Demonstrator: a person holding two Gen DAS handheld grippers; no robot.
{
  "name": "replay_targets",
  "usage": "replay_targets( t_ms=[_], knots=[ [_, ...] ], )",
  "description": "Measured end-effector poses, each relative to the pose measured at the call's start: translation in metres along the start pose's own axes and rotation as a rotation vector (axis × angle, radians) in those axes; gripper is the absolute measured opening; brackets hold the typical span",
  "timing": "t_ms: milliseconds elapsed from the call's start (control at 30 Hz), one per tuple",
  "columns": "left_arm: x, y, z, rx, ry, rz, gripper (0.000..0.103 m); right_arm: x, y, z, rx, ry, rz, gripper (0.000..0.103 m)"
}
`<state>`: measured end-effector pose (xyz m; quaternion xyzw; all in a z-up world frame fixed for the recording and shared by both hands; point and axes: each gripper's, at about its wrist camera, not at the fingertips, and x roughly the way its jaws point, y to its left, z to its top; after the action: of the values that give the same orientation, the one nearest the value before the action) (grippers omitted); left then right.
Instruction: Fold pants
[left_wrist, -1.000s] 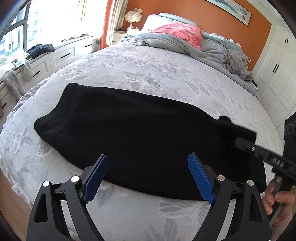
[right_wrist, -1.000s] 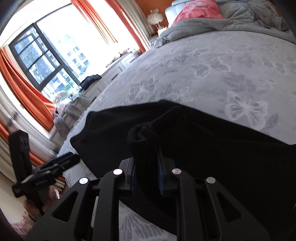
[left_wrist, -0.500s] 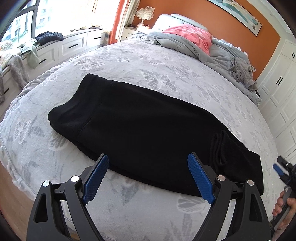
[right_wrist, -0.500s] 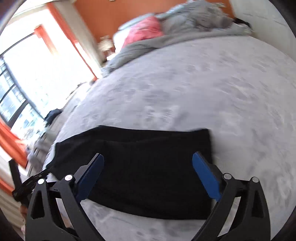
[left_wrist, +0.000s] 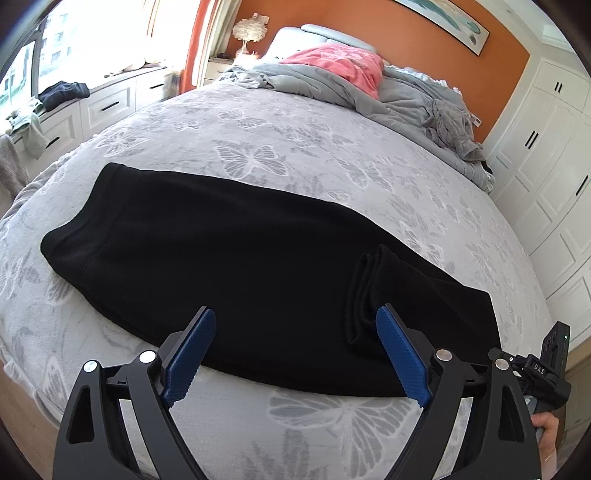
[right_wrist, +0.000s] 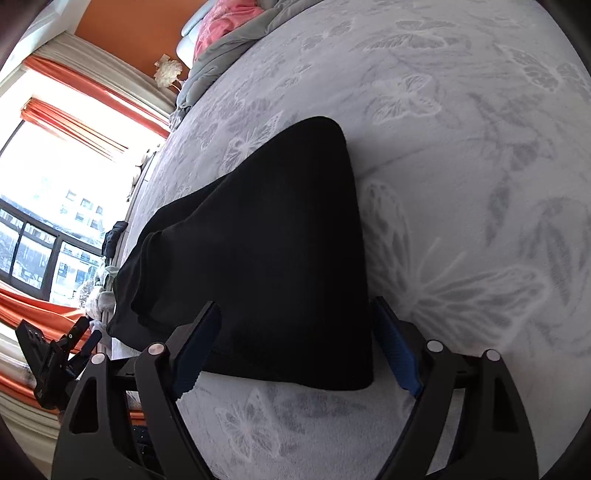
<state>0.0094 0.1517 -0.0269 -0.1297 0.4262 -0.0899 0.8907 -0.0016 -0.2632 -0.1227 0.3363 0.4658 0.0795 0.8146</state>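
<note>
Right tool let go of the black fleece pants, jaws wide, now closing, nothing gripped; hem lies folded over. Left tool wide, empty. "DAS" on right tool.

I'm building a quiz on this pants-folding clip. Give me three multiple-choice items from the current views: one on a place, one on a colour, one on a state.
1. Where do the black pants lie?
A. on the butterfly-print bedspread
B. on the window bench
C. on the floor

2. What colour is the pillow at the head of the bed?
A. green
B. pink
C. white

3. How is the left gripper?
A. shut on the pants
B. shut on nothing
C. open, holding nothing

Answers:
1 A: the pants are spread flat across the bedspread.
2 B: the pillow above the rumpled grey duvet is pink.
3 C: its blue pads stand wide apart above the near edge of the pants, with no cloth pinched.
</note>
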Motion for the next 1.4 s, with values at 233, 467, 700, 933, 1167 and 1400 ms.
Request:
replay_targets(
  t_ms=[233, 467, 700, 933, 1167, 1400],
  knots=[
    [0.016, -0.012, 0.000, -0.006, 0.035, -0.001, 0.086, 0.003, -0.003, 0.001, 0.021, -0.036, -0.015, 0.021],
    [0.014, -0.014, -0.002, -0.011, 0.033, -0.009, 0.086, -0.058, 0.032, 0.009, -0.129, -0.184, -0.044, 0.016],
    [0.015, -0.004, -0.005, -0.012, 0.052, 0.015, 0.086, -0.057, -0.030, 0.010, 0.022, -0.146, -0.229, 0.018],
    [0.006, 0.028, 0.000, -0.120, 0.037, 0.022, 0.086, -0.090, 0.049, -0.009, -0.258, -0.391, -0.468, 0.050],
    [-0.001, 0.051, 0.000, -0.165, 0.027, 0.058, 0.086, 0.014, 0.168, -0.070, -0.644, -0.089, -0.163, 0.057],
    [-0.005, 0.055, -0.006, -0.122, 0.039, 0.059, 0.086, 0.058, 0.171, -0.056, -0.542, -0.042, -0.139, 0.011]
  ],
)
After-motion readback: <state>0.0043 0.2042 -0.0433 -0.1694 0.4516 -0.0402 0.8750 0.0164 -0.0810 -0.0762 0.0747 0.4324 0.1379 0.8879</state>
